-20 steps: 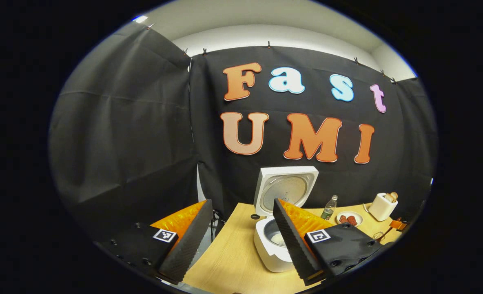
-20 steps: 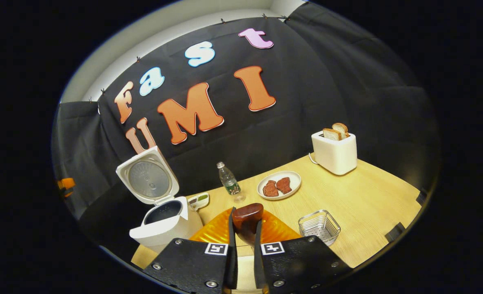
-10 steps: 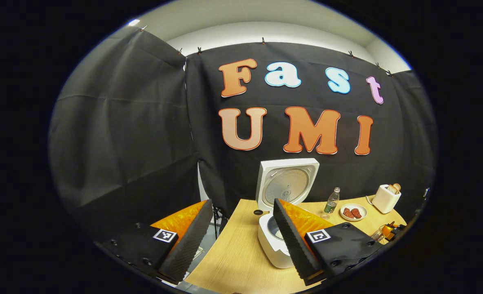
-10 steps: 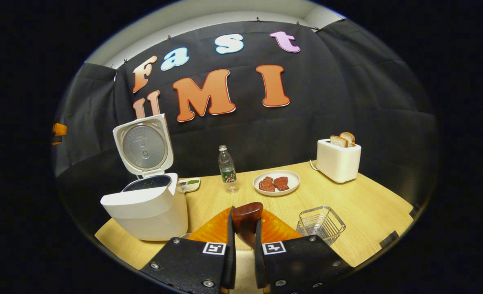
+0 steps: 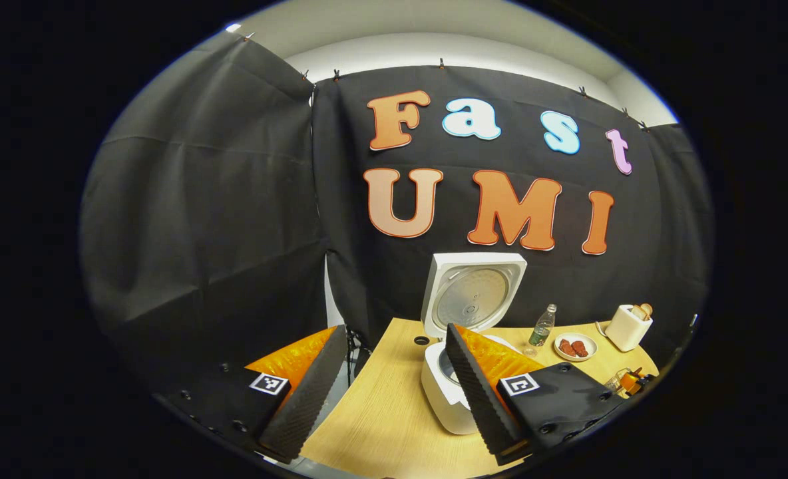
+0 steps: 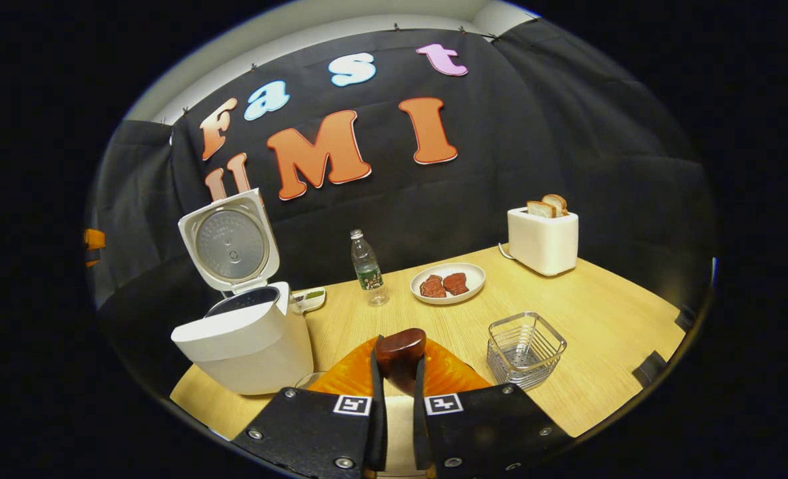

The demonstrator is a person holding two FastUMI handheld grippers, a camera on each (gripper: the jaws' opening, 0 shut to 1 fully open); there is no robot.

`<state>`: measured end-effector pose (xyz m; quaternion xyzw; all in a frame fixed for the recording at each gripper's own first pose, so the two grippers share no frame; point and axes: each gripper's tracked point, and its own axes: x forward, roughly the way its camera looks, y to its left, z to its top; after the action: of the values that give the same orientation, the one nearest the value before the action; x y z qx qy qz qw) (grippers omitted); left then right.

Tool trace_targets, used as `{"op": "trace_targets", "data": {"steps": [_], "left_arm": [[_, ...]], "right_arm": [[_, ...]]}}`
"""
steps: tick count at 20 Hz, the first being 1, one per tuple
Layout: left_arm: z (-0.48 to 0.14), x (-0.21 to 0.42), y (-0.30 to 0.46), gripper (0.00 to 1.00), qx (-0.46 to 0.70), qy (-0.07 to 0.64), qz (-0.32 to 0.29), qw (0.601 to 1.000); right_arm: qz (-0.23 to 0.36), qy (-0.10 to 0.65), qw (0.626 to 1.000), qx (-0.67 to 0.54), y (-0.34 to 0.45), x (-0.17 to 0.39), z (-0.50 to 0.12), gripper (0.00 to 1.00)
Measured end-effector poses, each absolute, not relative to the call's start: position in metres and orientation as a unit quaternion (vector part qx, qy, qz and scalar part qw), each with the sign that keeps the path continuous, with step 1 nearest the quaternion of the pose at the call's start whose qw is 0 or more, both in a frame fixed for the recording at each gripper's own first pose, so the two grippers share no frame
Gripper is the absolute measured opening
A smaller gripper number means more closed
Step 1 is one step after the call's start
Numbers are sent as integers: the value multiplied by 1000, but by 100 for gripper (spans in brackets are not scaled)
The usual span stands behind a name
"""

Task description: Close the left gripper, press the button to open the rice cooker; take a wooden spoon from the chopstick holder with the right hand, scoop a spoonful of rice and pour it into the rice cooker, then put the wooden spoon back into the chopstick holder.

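The white rice cooker stands at the table's left with its lid up. My right gripper is shut on the dark wooden spoon, whose rounded end sticks up between the fingers, right of the cooker. The wire chopstick holder sits on the table just right of that gripper, with nothing in it. In the left gripper view, my left gripper is open wide with nothing between its fingers. The open rice cooker lies ahead, half hidden behind the right finger, lid raised.
A water bottle, a plate of meat and a white toaster with bread line the back of the wooden table. A small dish sits behind the cooker. A clear glass rim peeks out beside my right gripper.
The right gripper, still shut on the spoon, has swung level and moved; the wire holder now looks a little nearer. The left gripper has drifted slightly and stays open.
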<state>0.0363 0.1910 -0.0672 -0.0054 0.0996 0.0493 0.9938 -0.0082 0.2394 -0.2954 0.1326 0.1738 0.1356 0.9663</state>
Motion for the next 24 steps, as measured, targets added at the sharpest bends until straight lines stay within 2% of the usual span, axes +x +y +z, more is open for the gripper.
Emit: {"op": "trace_targets", "data": {"steps": [7,17,19,24], "left_arm": [[-69,34,196,100,-16,100,50,994],[-72,37,188,100,-34,102,39,993],[-70,39,188,100,-31,101,40,994],[-63,39,190,100,-19,94,42,995]], "right_arm": [[119,212,941,237,241,-15,-303,14],[57,268,843,464,214,-9,-323,14],[44,273,827,489,205,-10,-326,14],[30,278,816,506,192,-10,-319,14]]}}
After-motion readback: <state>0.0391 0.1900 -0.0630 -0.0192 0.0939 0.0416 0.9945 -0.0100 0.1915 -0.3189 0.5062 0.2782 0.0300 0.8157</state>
